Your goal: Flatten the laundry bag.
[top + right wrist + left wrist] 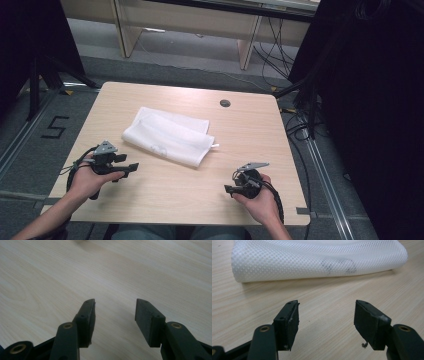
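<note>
We start at the left gripper (326,315), whose two black jaws stand spread with nothing between them but bare wood; in the high view it (131,167) sits in the person's left hand (90,180) near the table's front left edge, pointing toward the middle. Just ahead of these jaws lies the folded white mesh cloth (317,258), resting flat on the tabletop and apart from the pads, with a faint grey mark showing through its weave. From above we see that folded white mesh cloth (167,135) a little left of the table's centre, lying at a slant. We turn to the right gripper (115,312), its black jaws likewise spread wide and empty over plain wood; the high view places it (229,189) in the person's right hand (260,197) near the front right edge, well apart from the cloth. Both rest over the light wooden rectangular table (240,135), which has a small dark round cable hole (225,103) near its far edge.
</note>
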A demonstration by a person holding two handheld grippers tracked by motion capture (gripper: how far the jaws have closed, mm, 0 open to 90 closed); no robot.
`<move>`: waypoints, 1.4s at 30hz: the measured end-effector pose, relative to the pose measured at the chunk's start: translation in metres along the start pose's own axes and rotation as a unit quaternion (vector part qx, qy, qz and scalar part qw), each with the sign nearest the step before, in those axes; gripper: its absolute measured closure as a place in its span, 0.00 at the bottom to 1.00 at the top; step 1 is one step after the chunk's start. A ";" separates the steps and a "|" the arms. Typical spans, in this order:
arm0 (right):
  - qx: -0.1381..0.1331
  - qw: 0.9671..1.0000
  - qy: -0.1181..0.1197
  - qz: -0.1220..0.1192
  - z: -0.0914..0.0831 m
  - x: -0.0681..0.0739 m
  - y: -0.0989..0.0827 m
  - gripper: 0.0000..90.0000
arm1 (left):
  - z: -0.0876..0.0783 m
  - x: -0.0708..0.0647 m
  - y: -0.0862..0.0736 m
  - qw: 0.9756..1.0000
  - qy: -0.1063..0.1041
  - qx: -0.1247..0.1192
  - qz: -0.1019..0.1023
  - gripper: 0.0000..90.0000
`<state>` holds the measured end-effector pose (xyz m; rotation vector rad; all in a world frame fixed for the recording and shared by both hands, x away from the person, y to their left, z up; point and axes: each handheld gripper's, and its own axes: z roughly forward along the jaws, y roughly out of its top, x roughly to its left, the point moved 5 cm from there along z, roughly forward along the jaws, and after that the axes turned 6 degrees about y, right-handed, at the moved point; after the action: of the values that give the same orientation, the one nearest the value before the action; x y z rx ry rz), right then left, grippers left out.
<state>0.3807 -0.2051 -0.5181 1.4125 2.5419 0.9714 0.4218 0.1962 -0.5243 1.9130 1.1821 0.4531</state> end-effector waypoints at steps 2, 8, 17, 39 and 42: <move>-0.005 1.000 -0.002 0.002 0.001 -0.001 0.001 0.57 | 0.001 0.000 0.000 1.000 -0.001 0.000 0.000 0.41; -0.015 1.000 -0.002 0.004 0.004 -0.002 0.002 0.58 | 0.001 -0.003 0.004 1.000 -0.003 -0.008 -0.001 0.43; -0.001 1.000 -0.013 -0.015 0.001 0.010 0.007 0.73 | -0.009 -0.001 0.005 1.000 0.005 -0.016 0.015 0.65; 0.006 0.999 -0.018 -0.030 0.001 0.016 0.015 0.93 | 0.018 -0.003 0.053 0.997 0.039 -0.011 0.061 1.00; 0.006 0.999 -0.018 -0.030 0.000 0.015 0.016 0.92 | 0.026 -0.005 0.060 0.997 0.038 -0.010 0.060 0.99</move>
<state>0.3839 -0.1877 -0.5063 1.3363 2.5523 0.9158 0.4697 0.1666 -0.4917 1.9714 1.1095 0.6056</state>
